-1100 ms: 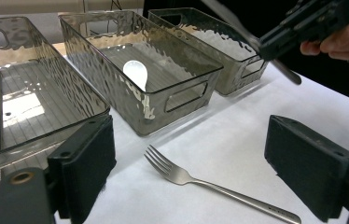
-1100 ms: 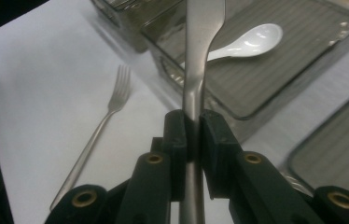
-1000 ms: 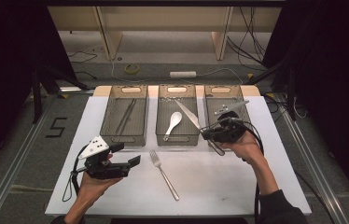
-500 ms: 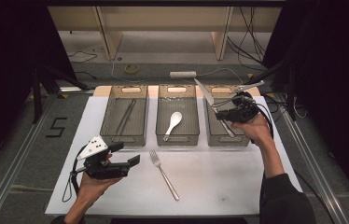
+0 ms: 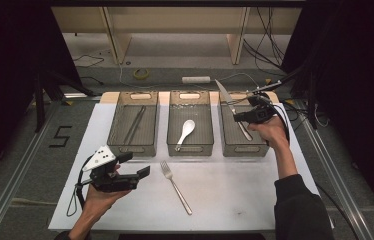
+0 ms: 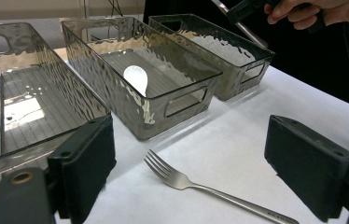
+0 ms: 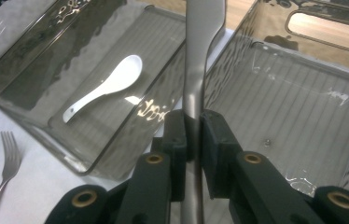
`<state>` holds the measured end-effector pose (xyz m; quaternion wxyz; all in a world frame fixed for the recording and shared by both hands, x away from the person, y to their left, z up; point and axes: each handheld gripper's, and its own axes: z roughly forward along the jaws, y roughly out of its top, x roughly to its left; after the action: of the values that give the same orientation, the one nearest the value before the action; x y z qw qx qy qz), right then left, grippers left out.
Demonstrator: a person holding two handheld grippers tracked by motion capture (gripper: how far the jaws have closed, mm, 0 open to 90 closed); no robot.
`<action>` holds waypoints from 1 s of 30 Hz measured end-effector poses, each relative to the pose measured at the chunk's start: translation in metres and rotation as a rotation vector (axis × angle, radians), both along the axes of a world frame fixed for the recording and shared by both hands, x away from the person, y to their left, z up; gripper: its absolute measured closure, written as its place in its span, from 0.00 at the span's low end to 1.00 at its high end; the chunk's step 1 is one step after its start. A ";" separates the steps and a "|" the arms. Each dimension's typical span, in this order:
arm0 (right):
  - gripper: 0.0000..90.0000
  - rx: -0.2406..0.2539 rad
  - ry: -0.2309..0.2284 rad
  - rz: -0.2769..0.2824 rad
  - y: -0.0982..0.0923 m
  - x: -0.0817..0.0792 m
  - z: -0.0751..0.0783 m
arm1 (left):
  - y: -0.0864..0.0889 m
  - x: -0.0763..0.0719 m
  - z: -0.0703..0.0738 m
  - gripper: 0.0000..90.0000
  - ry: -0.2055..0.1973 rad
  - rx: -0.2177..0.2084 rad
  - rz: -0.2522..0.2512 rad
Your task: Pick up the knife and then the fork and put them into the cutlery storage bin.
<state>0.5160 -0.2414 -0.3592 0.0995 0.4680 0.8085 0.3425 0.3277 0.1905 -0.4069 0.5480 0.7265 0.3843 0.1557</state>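
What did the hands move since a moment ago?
The right gripper, shut on the knife, carried it from the middle bin to over the right bin. The left gripper, fork, spoon and chopsticks stayed put.

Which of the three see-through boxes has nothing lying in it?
The right-hand smoky clear plastic bin, under the held knife; the middle bin has a white spoon, the left bin metal chopsticks.

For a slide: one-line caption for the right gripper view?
Right gripper clamps a table knife above the empty right bin; white spoon lies next door.
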 end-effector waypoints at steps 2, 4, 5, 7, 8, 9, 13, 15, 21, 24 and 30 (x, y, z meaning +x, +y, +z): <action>0.91 0.000 0.003 -0.010 0.000 0.003 -0.002 | 0.000 0.000 0.000 0.18 -0.001 0.000 0.000; 0.91 -0.006 0.010 -0.021 -0.001 0.006 -0.004 | 0.000 0.000 0.000 0.18 0.000 -0.001 -0.001; 0.91 -0.014 0.016 -0.024 -0.002 0.008 -0.007 | 0.000 0.000 0.000 0.18 0.002 -0.002 -0.001; 0.91 -0.026 0.026 -0.038 -0.003 0.011 -0.010 | 0.000 0.000 0.000 0.18 0.002 -0.001 -0.002; 0.91 -0.027 0.032 -0.043 -0.004 0.012 -0.011 | 0.000 0.000 0.000 0.18 0.002 -0.003 -0.002; 0.91 -0.027 0.037 -0.048 -0.004 0.014 -0.013 | 0.000 0.000 0.000 0.18 0.001 -0.003 -0.003; 0.91 -0.036 0.049 -0.071 -0.006 0.018 -0.017 | 0.000 0.000 0.000 0.18 0.002 -0.003 -0.004; 0.91 -0.042 0.059 -0.081 -0.007 0.019 -0.020 | -0.001 0.000 0.000 0.18 0.003 -0.003 -0.005; 0.91 -0.049 0.082 -0.110 -0.006 0.022 -0.031 | -0.001 -0.001 0.000 0.18 0.004 -0.001 -0.006; 0.91 -0.046 0.093 -0.123 -0.006 0.023 -0.037 | -0.001 -0.001 0.000 0.18 0.004 -0.002 -0.006; 0.91 -0.048 0.121 -0.151 -0.005 0.023 -0.046 | -0.001 -0.001 0.000 0.18 0.004 0.000 -0.007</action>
<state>0.5387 -0.2461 -0.4050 0.0871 0.5451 0.7834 0.2856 0.3268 0.1893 -0.4068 0.5478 0.7281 0.3828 0.1523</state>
